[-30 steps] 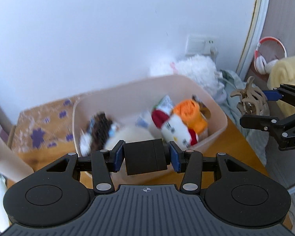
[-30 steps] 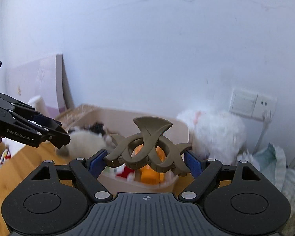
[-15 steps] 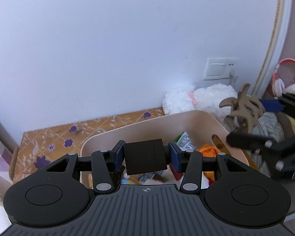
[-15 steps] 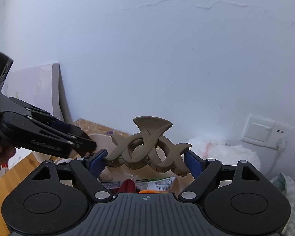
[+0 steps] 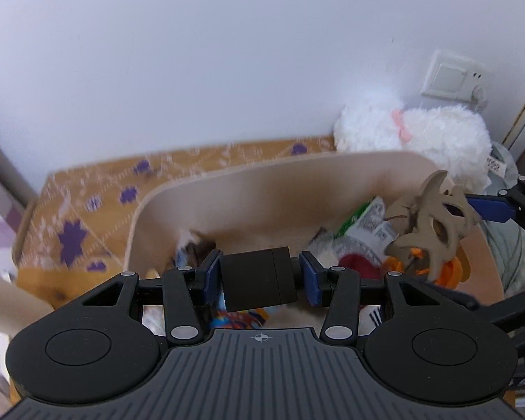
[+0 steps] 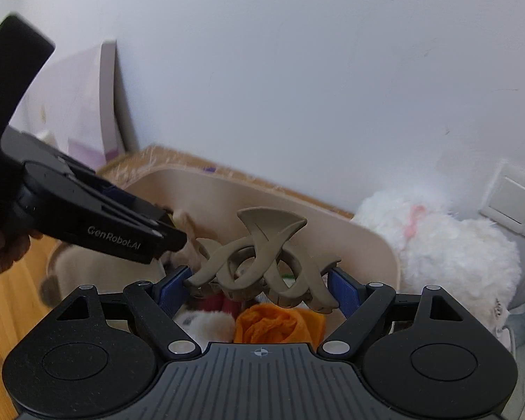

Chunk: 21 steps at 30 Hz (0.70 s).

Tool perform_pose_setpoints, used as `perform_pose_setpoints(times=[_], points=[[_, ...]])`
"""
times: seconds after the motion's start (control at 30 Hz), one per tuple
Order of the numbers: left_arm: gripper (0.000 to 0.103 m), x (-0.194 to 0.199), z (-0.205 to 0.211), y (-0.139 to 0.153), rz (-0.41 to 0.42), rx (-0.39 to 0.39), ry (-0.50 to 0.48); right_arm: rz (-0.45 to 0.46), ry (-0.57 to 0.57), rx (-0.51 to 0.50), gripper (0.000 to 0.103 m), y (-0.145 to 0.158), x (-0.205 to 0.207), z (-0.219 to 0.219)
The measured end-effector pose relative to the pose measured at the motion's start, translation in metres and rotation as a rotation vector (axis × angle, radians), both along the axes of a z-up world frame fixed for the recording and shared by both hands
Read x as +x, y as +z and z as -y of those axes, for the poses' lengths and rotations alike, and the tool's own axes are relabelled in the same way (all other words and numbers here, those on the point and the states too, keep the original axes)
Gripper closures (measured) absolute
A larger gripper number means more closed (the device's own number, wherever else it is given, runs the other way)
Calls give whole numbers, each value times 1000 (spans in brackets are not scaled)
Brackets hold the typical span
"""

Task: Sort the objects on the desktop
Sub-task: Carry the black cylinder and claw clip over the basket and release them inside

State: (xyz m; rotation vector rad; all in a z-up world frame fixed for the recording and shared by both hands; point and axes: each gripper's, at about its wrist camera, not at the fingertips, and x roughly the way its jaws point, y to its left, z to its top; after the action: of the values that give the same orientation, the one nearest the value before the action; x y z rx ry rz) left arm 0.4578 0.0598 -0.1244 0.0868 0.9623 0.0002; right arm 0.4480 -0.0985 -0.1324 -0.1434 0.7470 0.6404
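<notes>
Both grippers have sunk over the bin (image 5: 248,175), jaws pinching black block (image 5: 259,281) and hair claw (image 6: 262,266).

Wooden table (image 6: 3,301) — beige bin (image 5: 262,189), patterned box (image 5: 87,217)
</notes>
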Motion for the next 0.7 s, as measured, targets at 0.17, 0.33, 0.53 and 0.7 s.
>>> perform_pose_setpoints(times=[0.17, 0.33, 0.53, 0.7], points=[[55, 0, 3, -9, -57, -11, 18, -55, -2, -7, 20, -10, 7, -2], [37, -1, 3, -6, -61, -13, 35, -97, -12, -22, 16, -12, 8, -1], [24, -13, -1, 8, -41, -10, 54, -128, -65, 18, 3, -1, 1, 9], [24, -31, -3, 21, -36, -13, 53, -144, -101, 39, 0, 13, -12, 16]])
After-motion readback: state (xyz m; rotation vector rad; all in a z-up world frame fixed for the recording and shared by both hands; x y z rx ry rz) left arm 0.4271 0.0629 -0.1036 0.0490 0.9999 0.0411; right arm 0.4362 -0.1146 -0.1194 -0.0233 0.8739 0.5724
